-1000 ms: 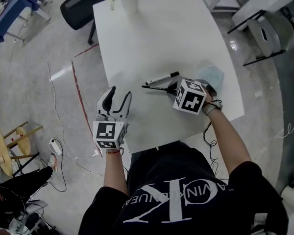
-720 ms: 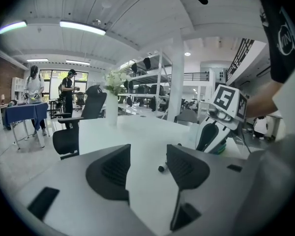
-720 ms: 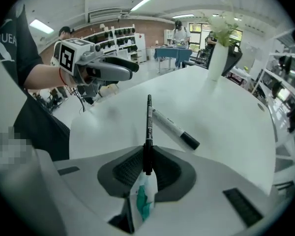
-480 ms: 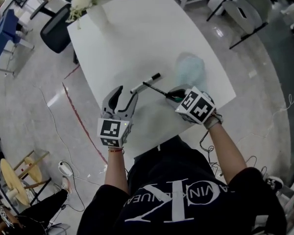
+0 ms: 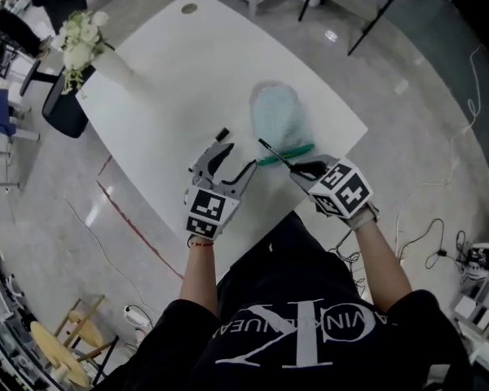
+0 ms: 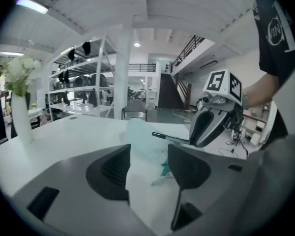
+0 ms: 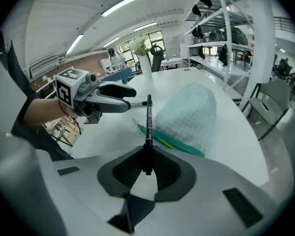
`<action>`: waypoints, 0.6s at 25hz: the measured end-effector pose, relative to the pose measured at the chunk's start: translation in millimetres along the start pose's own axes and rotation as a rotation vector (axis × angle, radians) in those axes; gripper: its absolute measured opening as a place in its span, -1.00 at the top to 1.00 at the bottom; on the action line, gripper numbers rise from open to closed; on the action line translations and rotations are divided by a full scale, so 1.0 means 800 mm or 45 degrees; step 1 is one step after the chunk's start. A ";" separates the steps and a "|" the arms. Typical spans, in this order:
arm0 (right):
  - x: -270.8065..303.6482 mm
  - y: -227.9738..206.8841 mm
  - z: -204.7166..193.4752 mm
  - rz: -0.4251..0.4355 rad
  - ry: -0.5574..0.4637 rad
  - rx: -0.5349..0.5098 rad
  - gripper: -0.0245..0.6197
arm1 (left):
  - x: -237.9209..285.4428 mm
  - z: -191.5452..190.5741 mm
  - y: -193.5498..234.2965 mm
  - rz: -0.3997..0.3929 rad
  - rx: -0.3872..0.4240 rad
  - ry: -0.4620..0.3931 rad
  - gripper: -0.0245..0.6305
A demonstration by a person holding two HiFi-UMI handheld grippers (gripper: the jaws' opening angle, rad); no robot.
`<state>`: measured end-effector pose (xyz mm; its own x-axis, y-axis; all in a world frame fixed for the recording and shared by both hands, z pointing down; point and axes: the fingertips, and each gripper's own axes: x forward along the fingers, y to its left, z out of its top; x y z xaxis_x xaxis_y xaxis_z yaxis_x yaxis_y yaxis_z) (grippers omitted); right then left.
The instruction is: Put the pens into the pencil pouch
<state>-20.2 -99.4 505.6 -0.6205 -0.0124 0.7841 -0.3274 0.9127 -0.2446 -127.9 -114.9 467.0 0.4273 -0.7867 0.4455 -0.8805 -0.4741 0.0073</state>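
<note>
Right gripper (image 5: pixel 300 167): clamped on pen (image 5: pixel 275 153), now lifted off table (image 5: pixel 163 72) to pouch (image 5: pixel 277 116) at frame centre | left gripper (image 5: pixel 228 164): jaws opening wide, nothing between, now beside pouch mouth | second pen (image 5: pixel 222 134): stays on table | insertion next

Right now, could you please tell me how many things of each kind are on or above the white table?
Pens: 2, a held pen and a loose pen
Pouch: 1
Vase of flowers: 1
Total: 4
</note>
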 end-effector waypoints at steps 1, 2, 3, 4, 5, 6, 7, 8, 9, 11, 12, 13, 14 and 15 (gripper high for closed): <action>-0.005 -0.002 -0.009 -0.014 -0.004 0.026 0.72 | 0.010 0.000 -0.010 -0.038 0.047 0.028 0.20; -0.010 -0.003 -0.019 -0.029 -0.006 0.051 0.72 | 0.019 0.000 -0.019 -0.071 0.094 0.055 0.19; -0.015 -0.005 -0.028 -0.044 -0.008 0.080 0.72 | 0.027 0.001 -0.027 -0.098 0.137 0.074 0.19; -0.019 -0.006 -0.038 -0.059 -0.009 0.112 0.72 | 0.035 0.003 -0.035 -0.123 0.170 0.085 0.19; -0.023 -0.006 -0.048 -0.073 -0.009 0.144 0.72 | 0.042 0.005 -0.041 -0.145 0.190 0.087 0.19; -0.026 -0.007 -0.057 -0.086 -0.007 0.175 0.72 | 0.048 0.006 -0.045 -0.164 0.200 0.086 0.19; -0.028 -0.008 -0.065 -0.098 -0.003 0.204 0.72 | 0.054 0.006 -0.049 -0.180 0.208 0.089 0.19; -0.030 -0.009 -0.073 -0.107 0.002 0.229 0.72 | 0.059 0.004 -0.051 -0.193 0.223 0.099 0.19; -0.031 -0.009 -0.080 -0.114 0.007 0.251 0.72 | 0.064 0.001 -0.053 -0.201 0.250 0.117 0.19; -0.032 -0.009 -0.091 -0.120 0.016 0.290 0.72 | 0.074 -0.004 -0.055 -0.199 0.335 0.170 0.14; -0.033 -0.009 -0.095 -0.122 0.022 0.306 0.72 | 0.078 -0.007 -0.056 -0.193 0.384 0.199 0.13; -0.033 -0.008 -0.100 -0.125 0.029 0.321 0.72 | 0.083 -0.008 -0.058 -0.190 0.429 0.226 0.12; -0.033 -0.008 -0.104 -0.127 0.038 0.334 0.72 | 0.088 -0.010 -0.062 -0.195 0.468 0.253 0.12; -0.033 -0.007 -0.108 -0.128 0.046 0.344 0.72 | 0.094 -0.013 -0.066 -0.208 0.505 0.280 0.12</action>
<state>59.7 -69.2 535.5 -0.5512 -0.0788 0.8306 -0.5672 0.7655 -0.3038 -51.4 -144.5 509.6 0.4623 -0.6071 0.6462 -0.6409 -0.7325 -0.2297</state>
